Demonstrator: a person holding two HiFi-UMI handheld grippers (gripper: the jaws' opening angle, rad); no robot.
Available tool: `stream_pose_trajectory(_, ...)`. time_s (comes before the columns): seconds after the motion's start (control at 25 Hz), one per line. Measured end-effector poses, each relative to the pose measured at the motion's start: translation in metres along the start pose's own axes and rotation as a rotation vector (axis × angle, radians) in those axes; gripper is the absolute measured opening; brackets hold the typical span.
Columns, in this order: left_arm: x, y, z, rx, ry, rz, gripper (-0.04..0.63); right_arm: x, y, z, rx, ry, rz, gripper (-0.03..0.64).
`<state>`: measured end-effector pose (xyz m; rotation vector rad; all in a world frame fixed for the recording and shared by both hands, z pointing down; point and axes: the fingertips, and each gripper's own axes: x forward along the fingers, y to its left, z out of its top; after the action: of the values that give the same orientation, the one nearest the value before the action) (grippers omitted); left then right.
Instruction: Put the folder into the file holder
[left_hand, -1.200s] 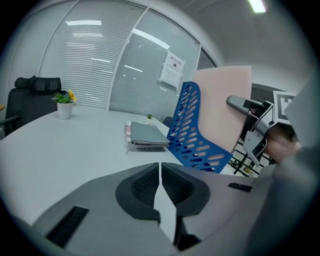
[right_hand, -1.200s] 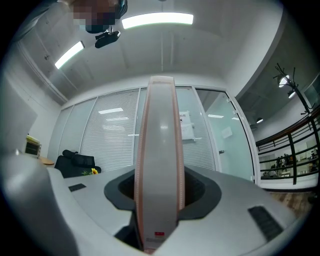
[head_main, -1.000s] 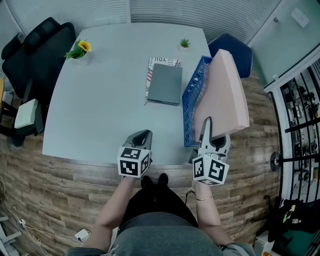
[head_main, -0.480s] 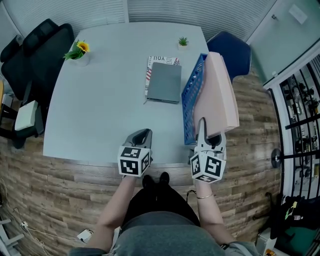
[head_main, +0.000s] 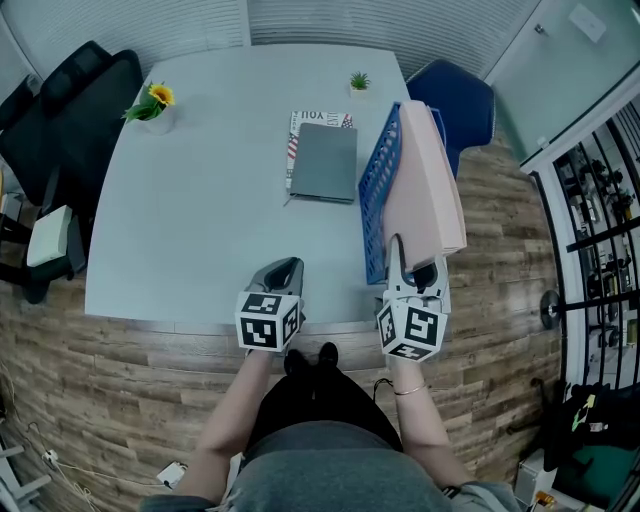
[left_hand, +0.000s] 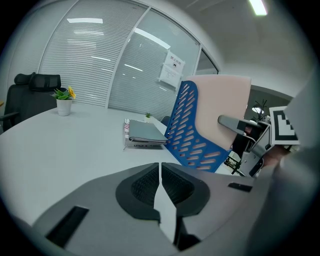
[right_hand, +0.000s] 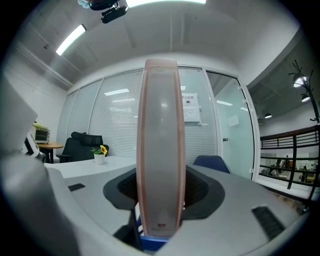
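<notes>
A pale pink folder (head_main: 425, 185) was found held on edge, upright and slightly tilted, with its near end clamped between the jaws of the right gripper (head_main: 415, 262). Its lower part was seen behind the slotted side wall of the file holder (head_main: 373, 205), and most of the folder stood above the rim. The file holder was noted as blue plastic, standing along the right edge of the table (head_main: 200, 200). Whether the folder rested on the holder's floor could not be established.
</notes>
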<state>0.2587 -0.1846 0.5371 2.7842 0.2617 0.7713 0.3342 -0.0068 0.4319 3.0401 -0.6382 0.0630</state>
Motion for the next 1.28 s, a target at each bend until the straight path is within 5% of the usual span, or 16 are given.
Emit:
stream_pose_trajectory(0.76,-0.013,-0.020,-0.017,0.032,0.016,-0.059,0.031,-0.063,0.003,-0.045,0.004,0.158,-0.026,0.210)
stream_pose_trajectory(0.96,-0.012,-0.024,-0.018,0.034,0.017,-0.071,0.031,-0.081,-0.006,-0.062,0.034,0.222,-0.068,0.148)
stream_pose_trajectory(1.28,-0.011,-0.035,-0.019,0.039,0.011,-0.087,0.031,-0.099,-0.005,-0.087,0.074,0.324,-0.018,0.083)
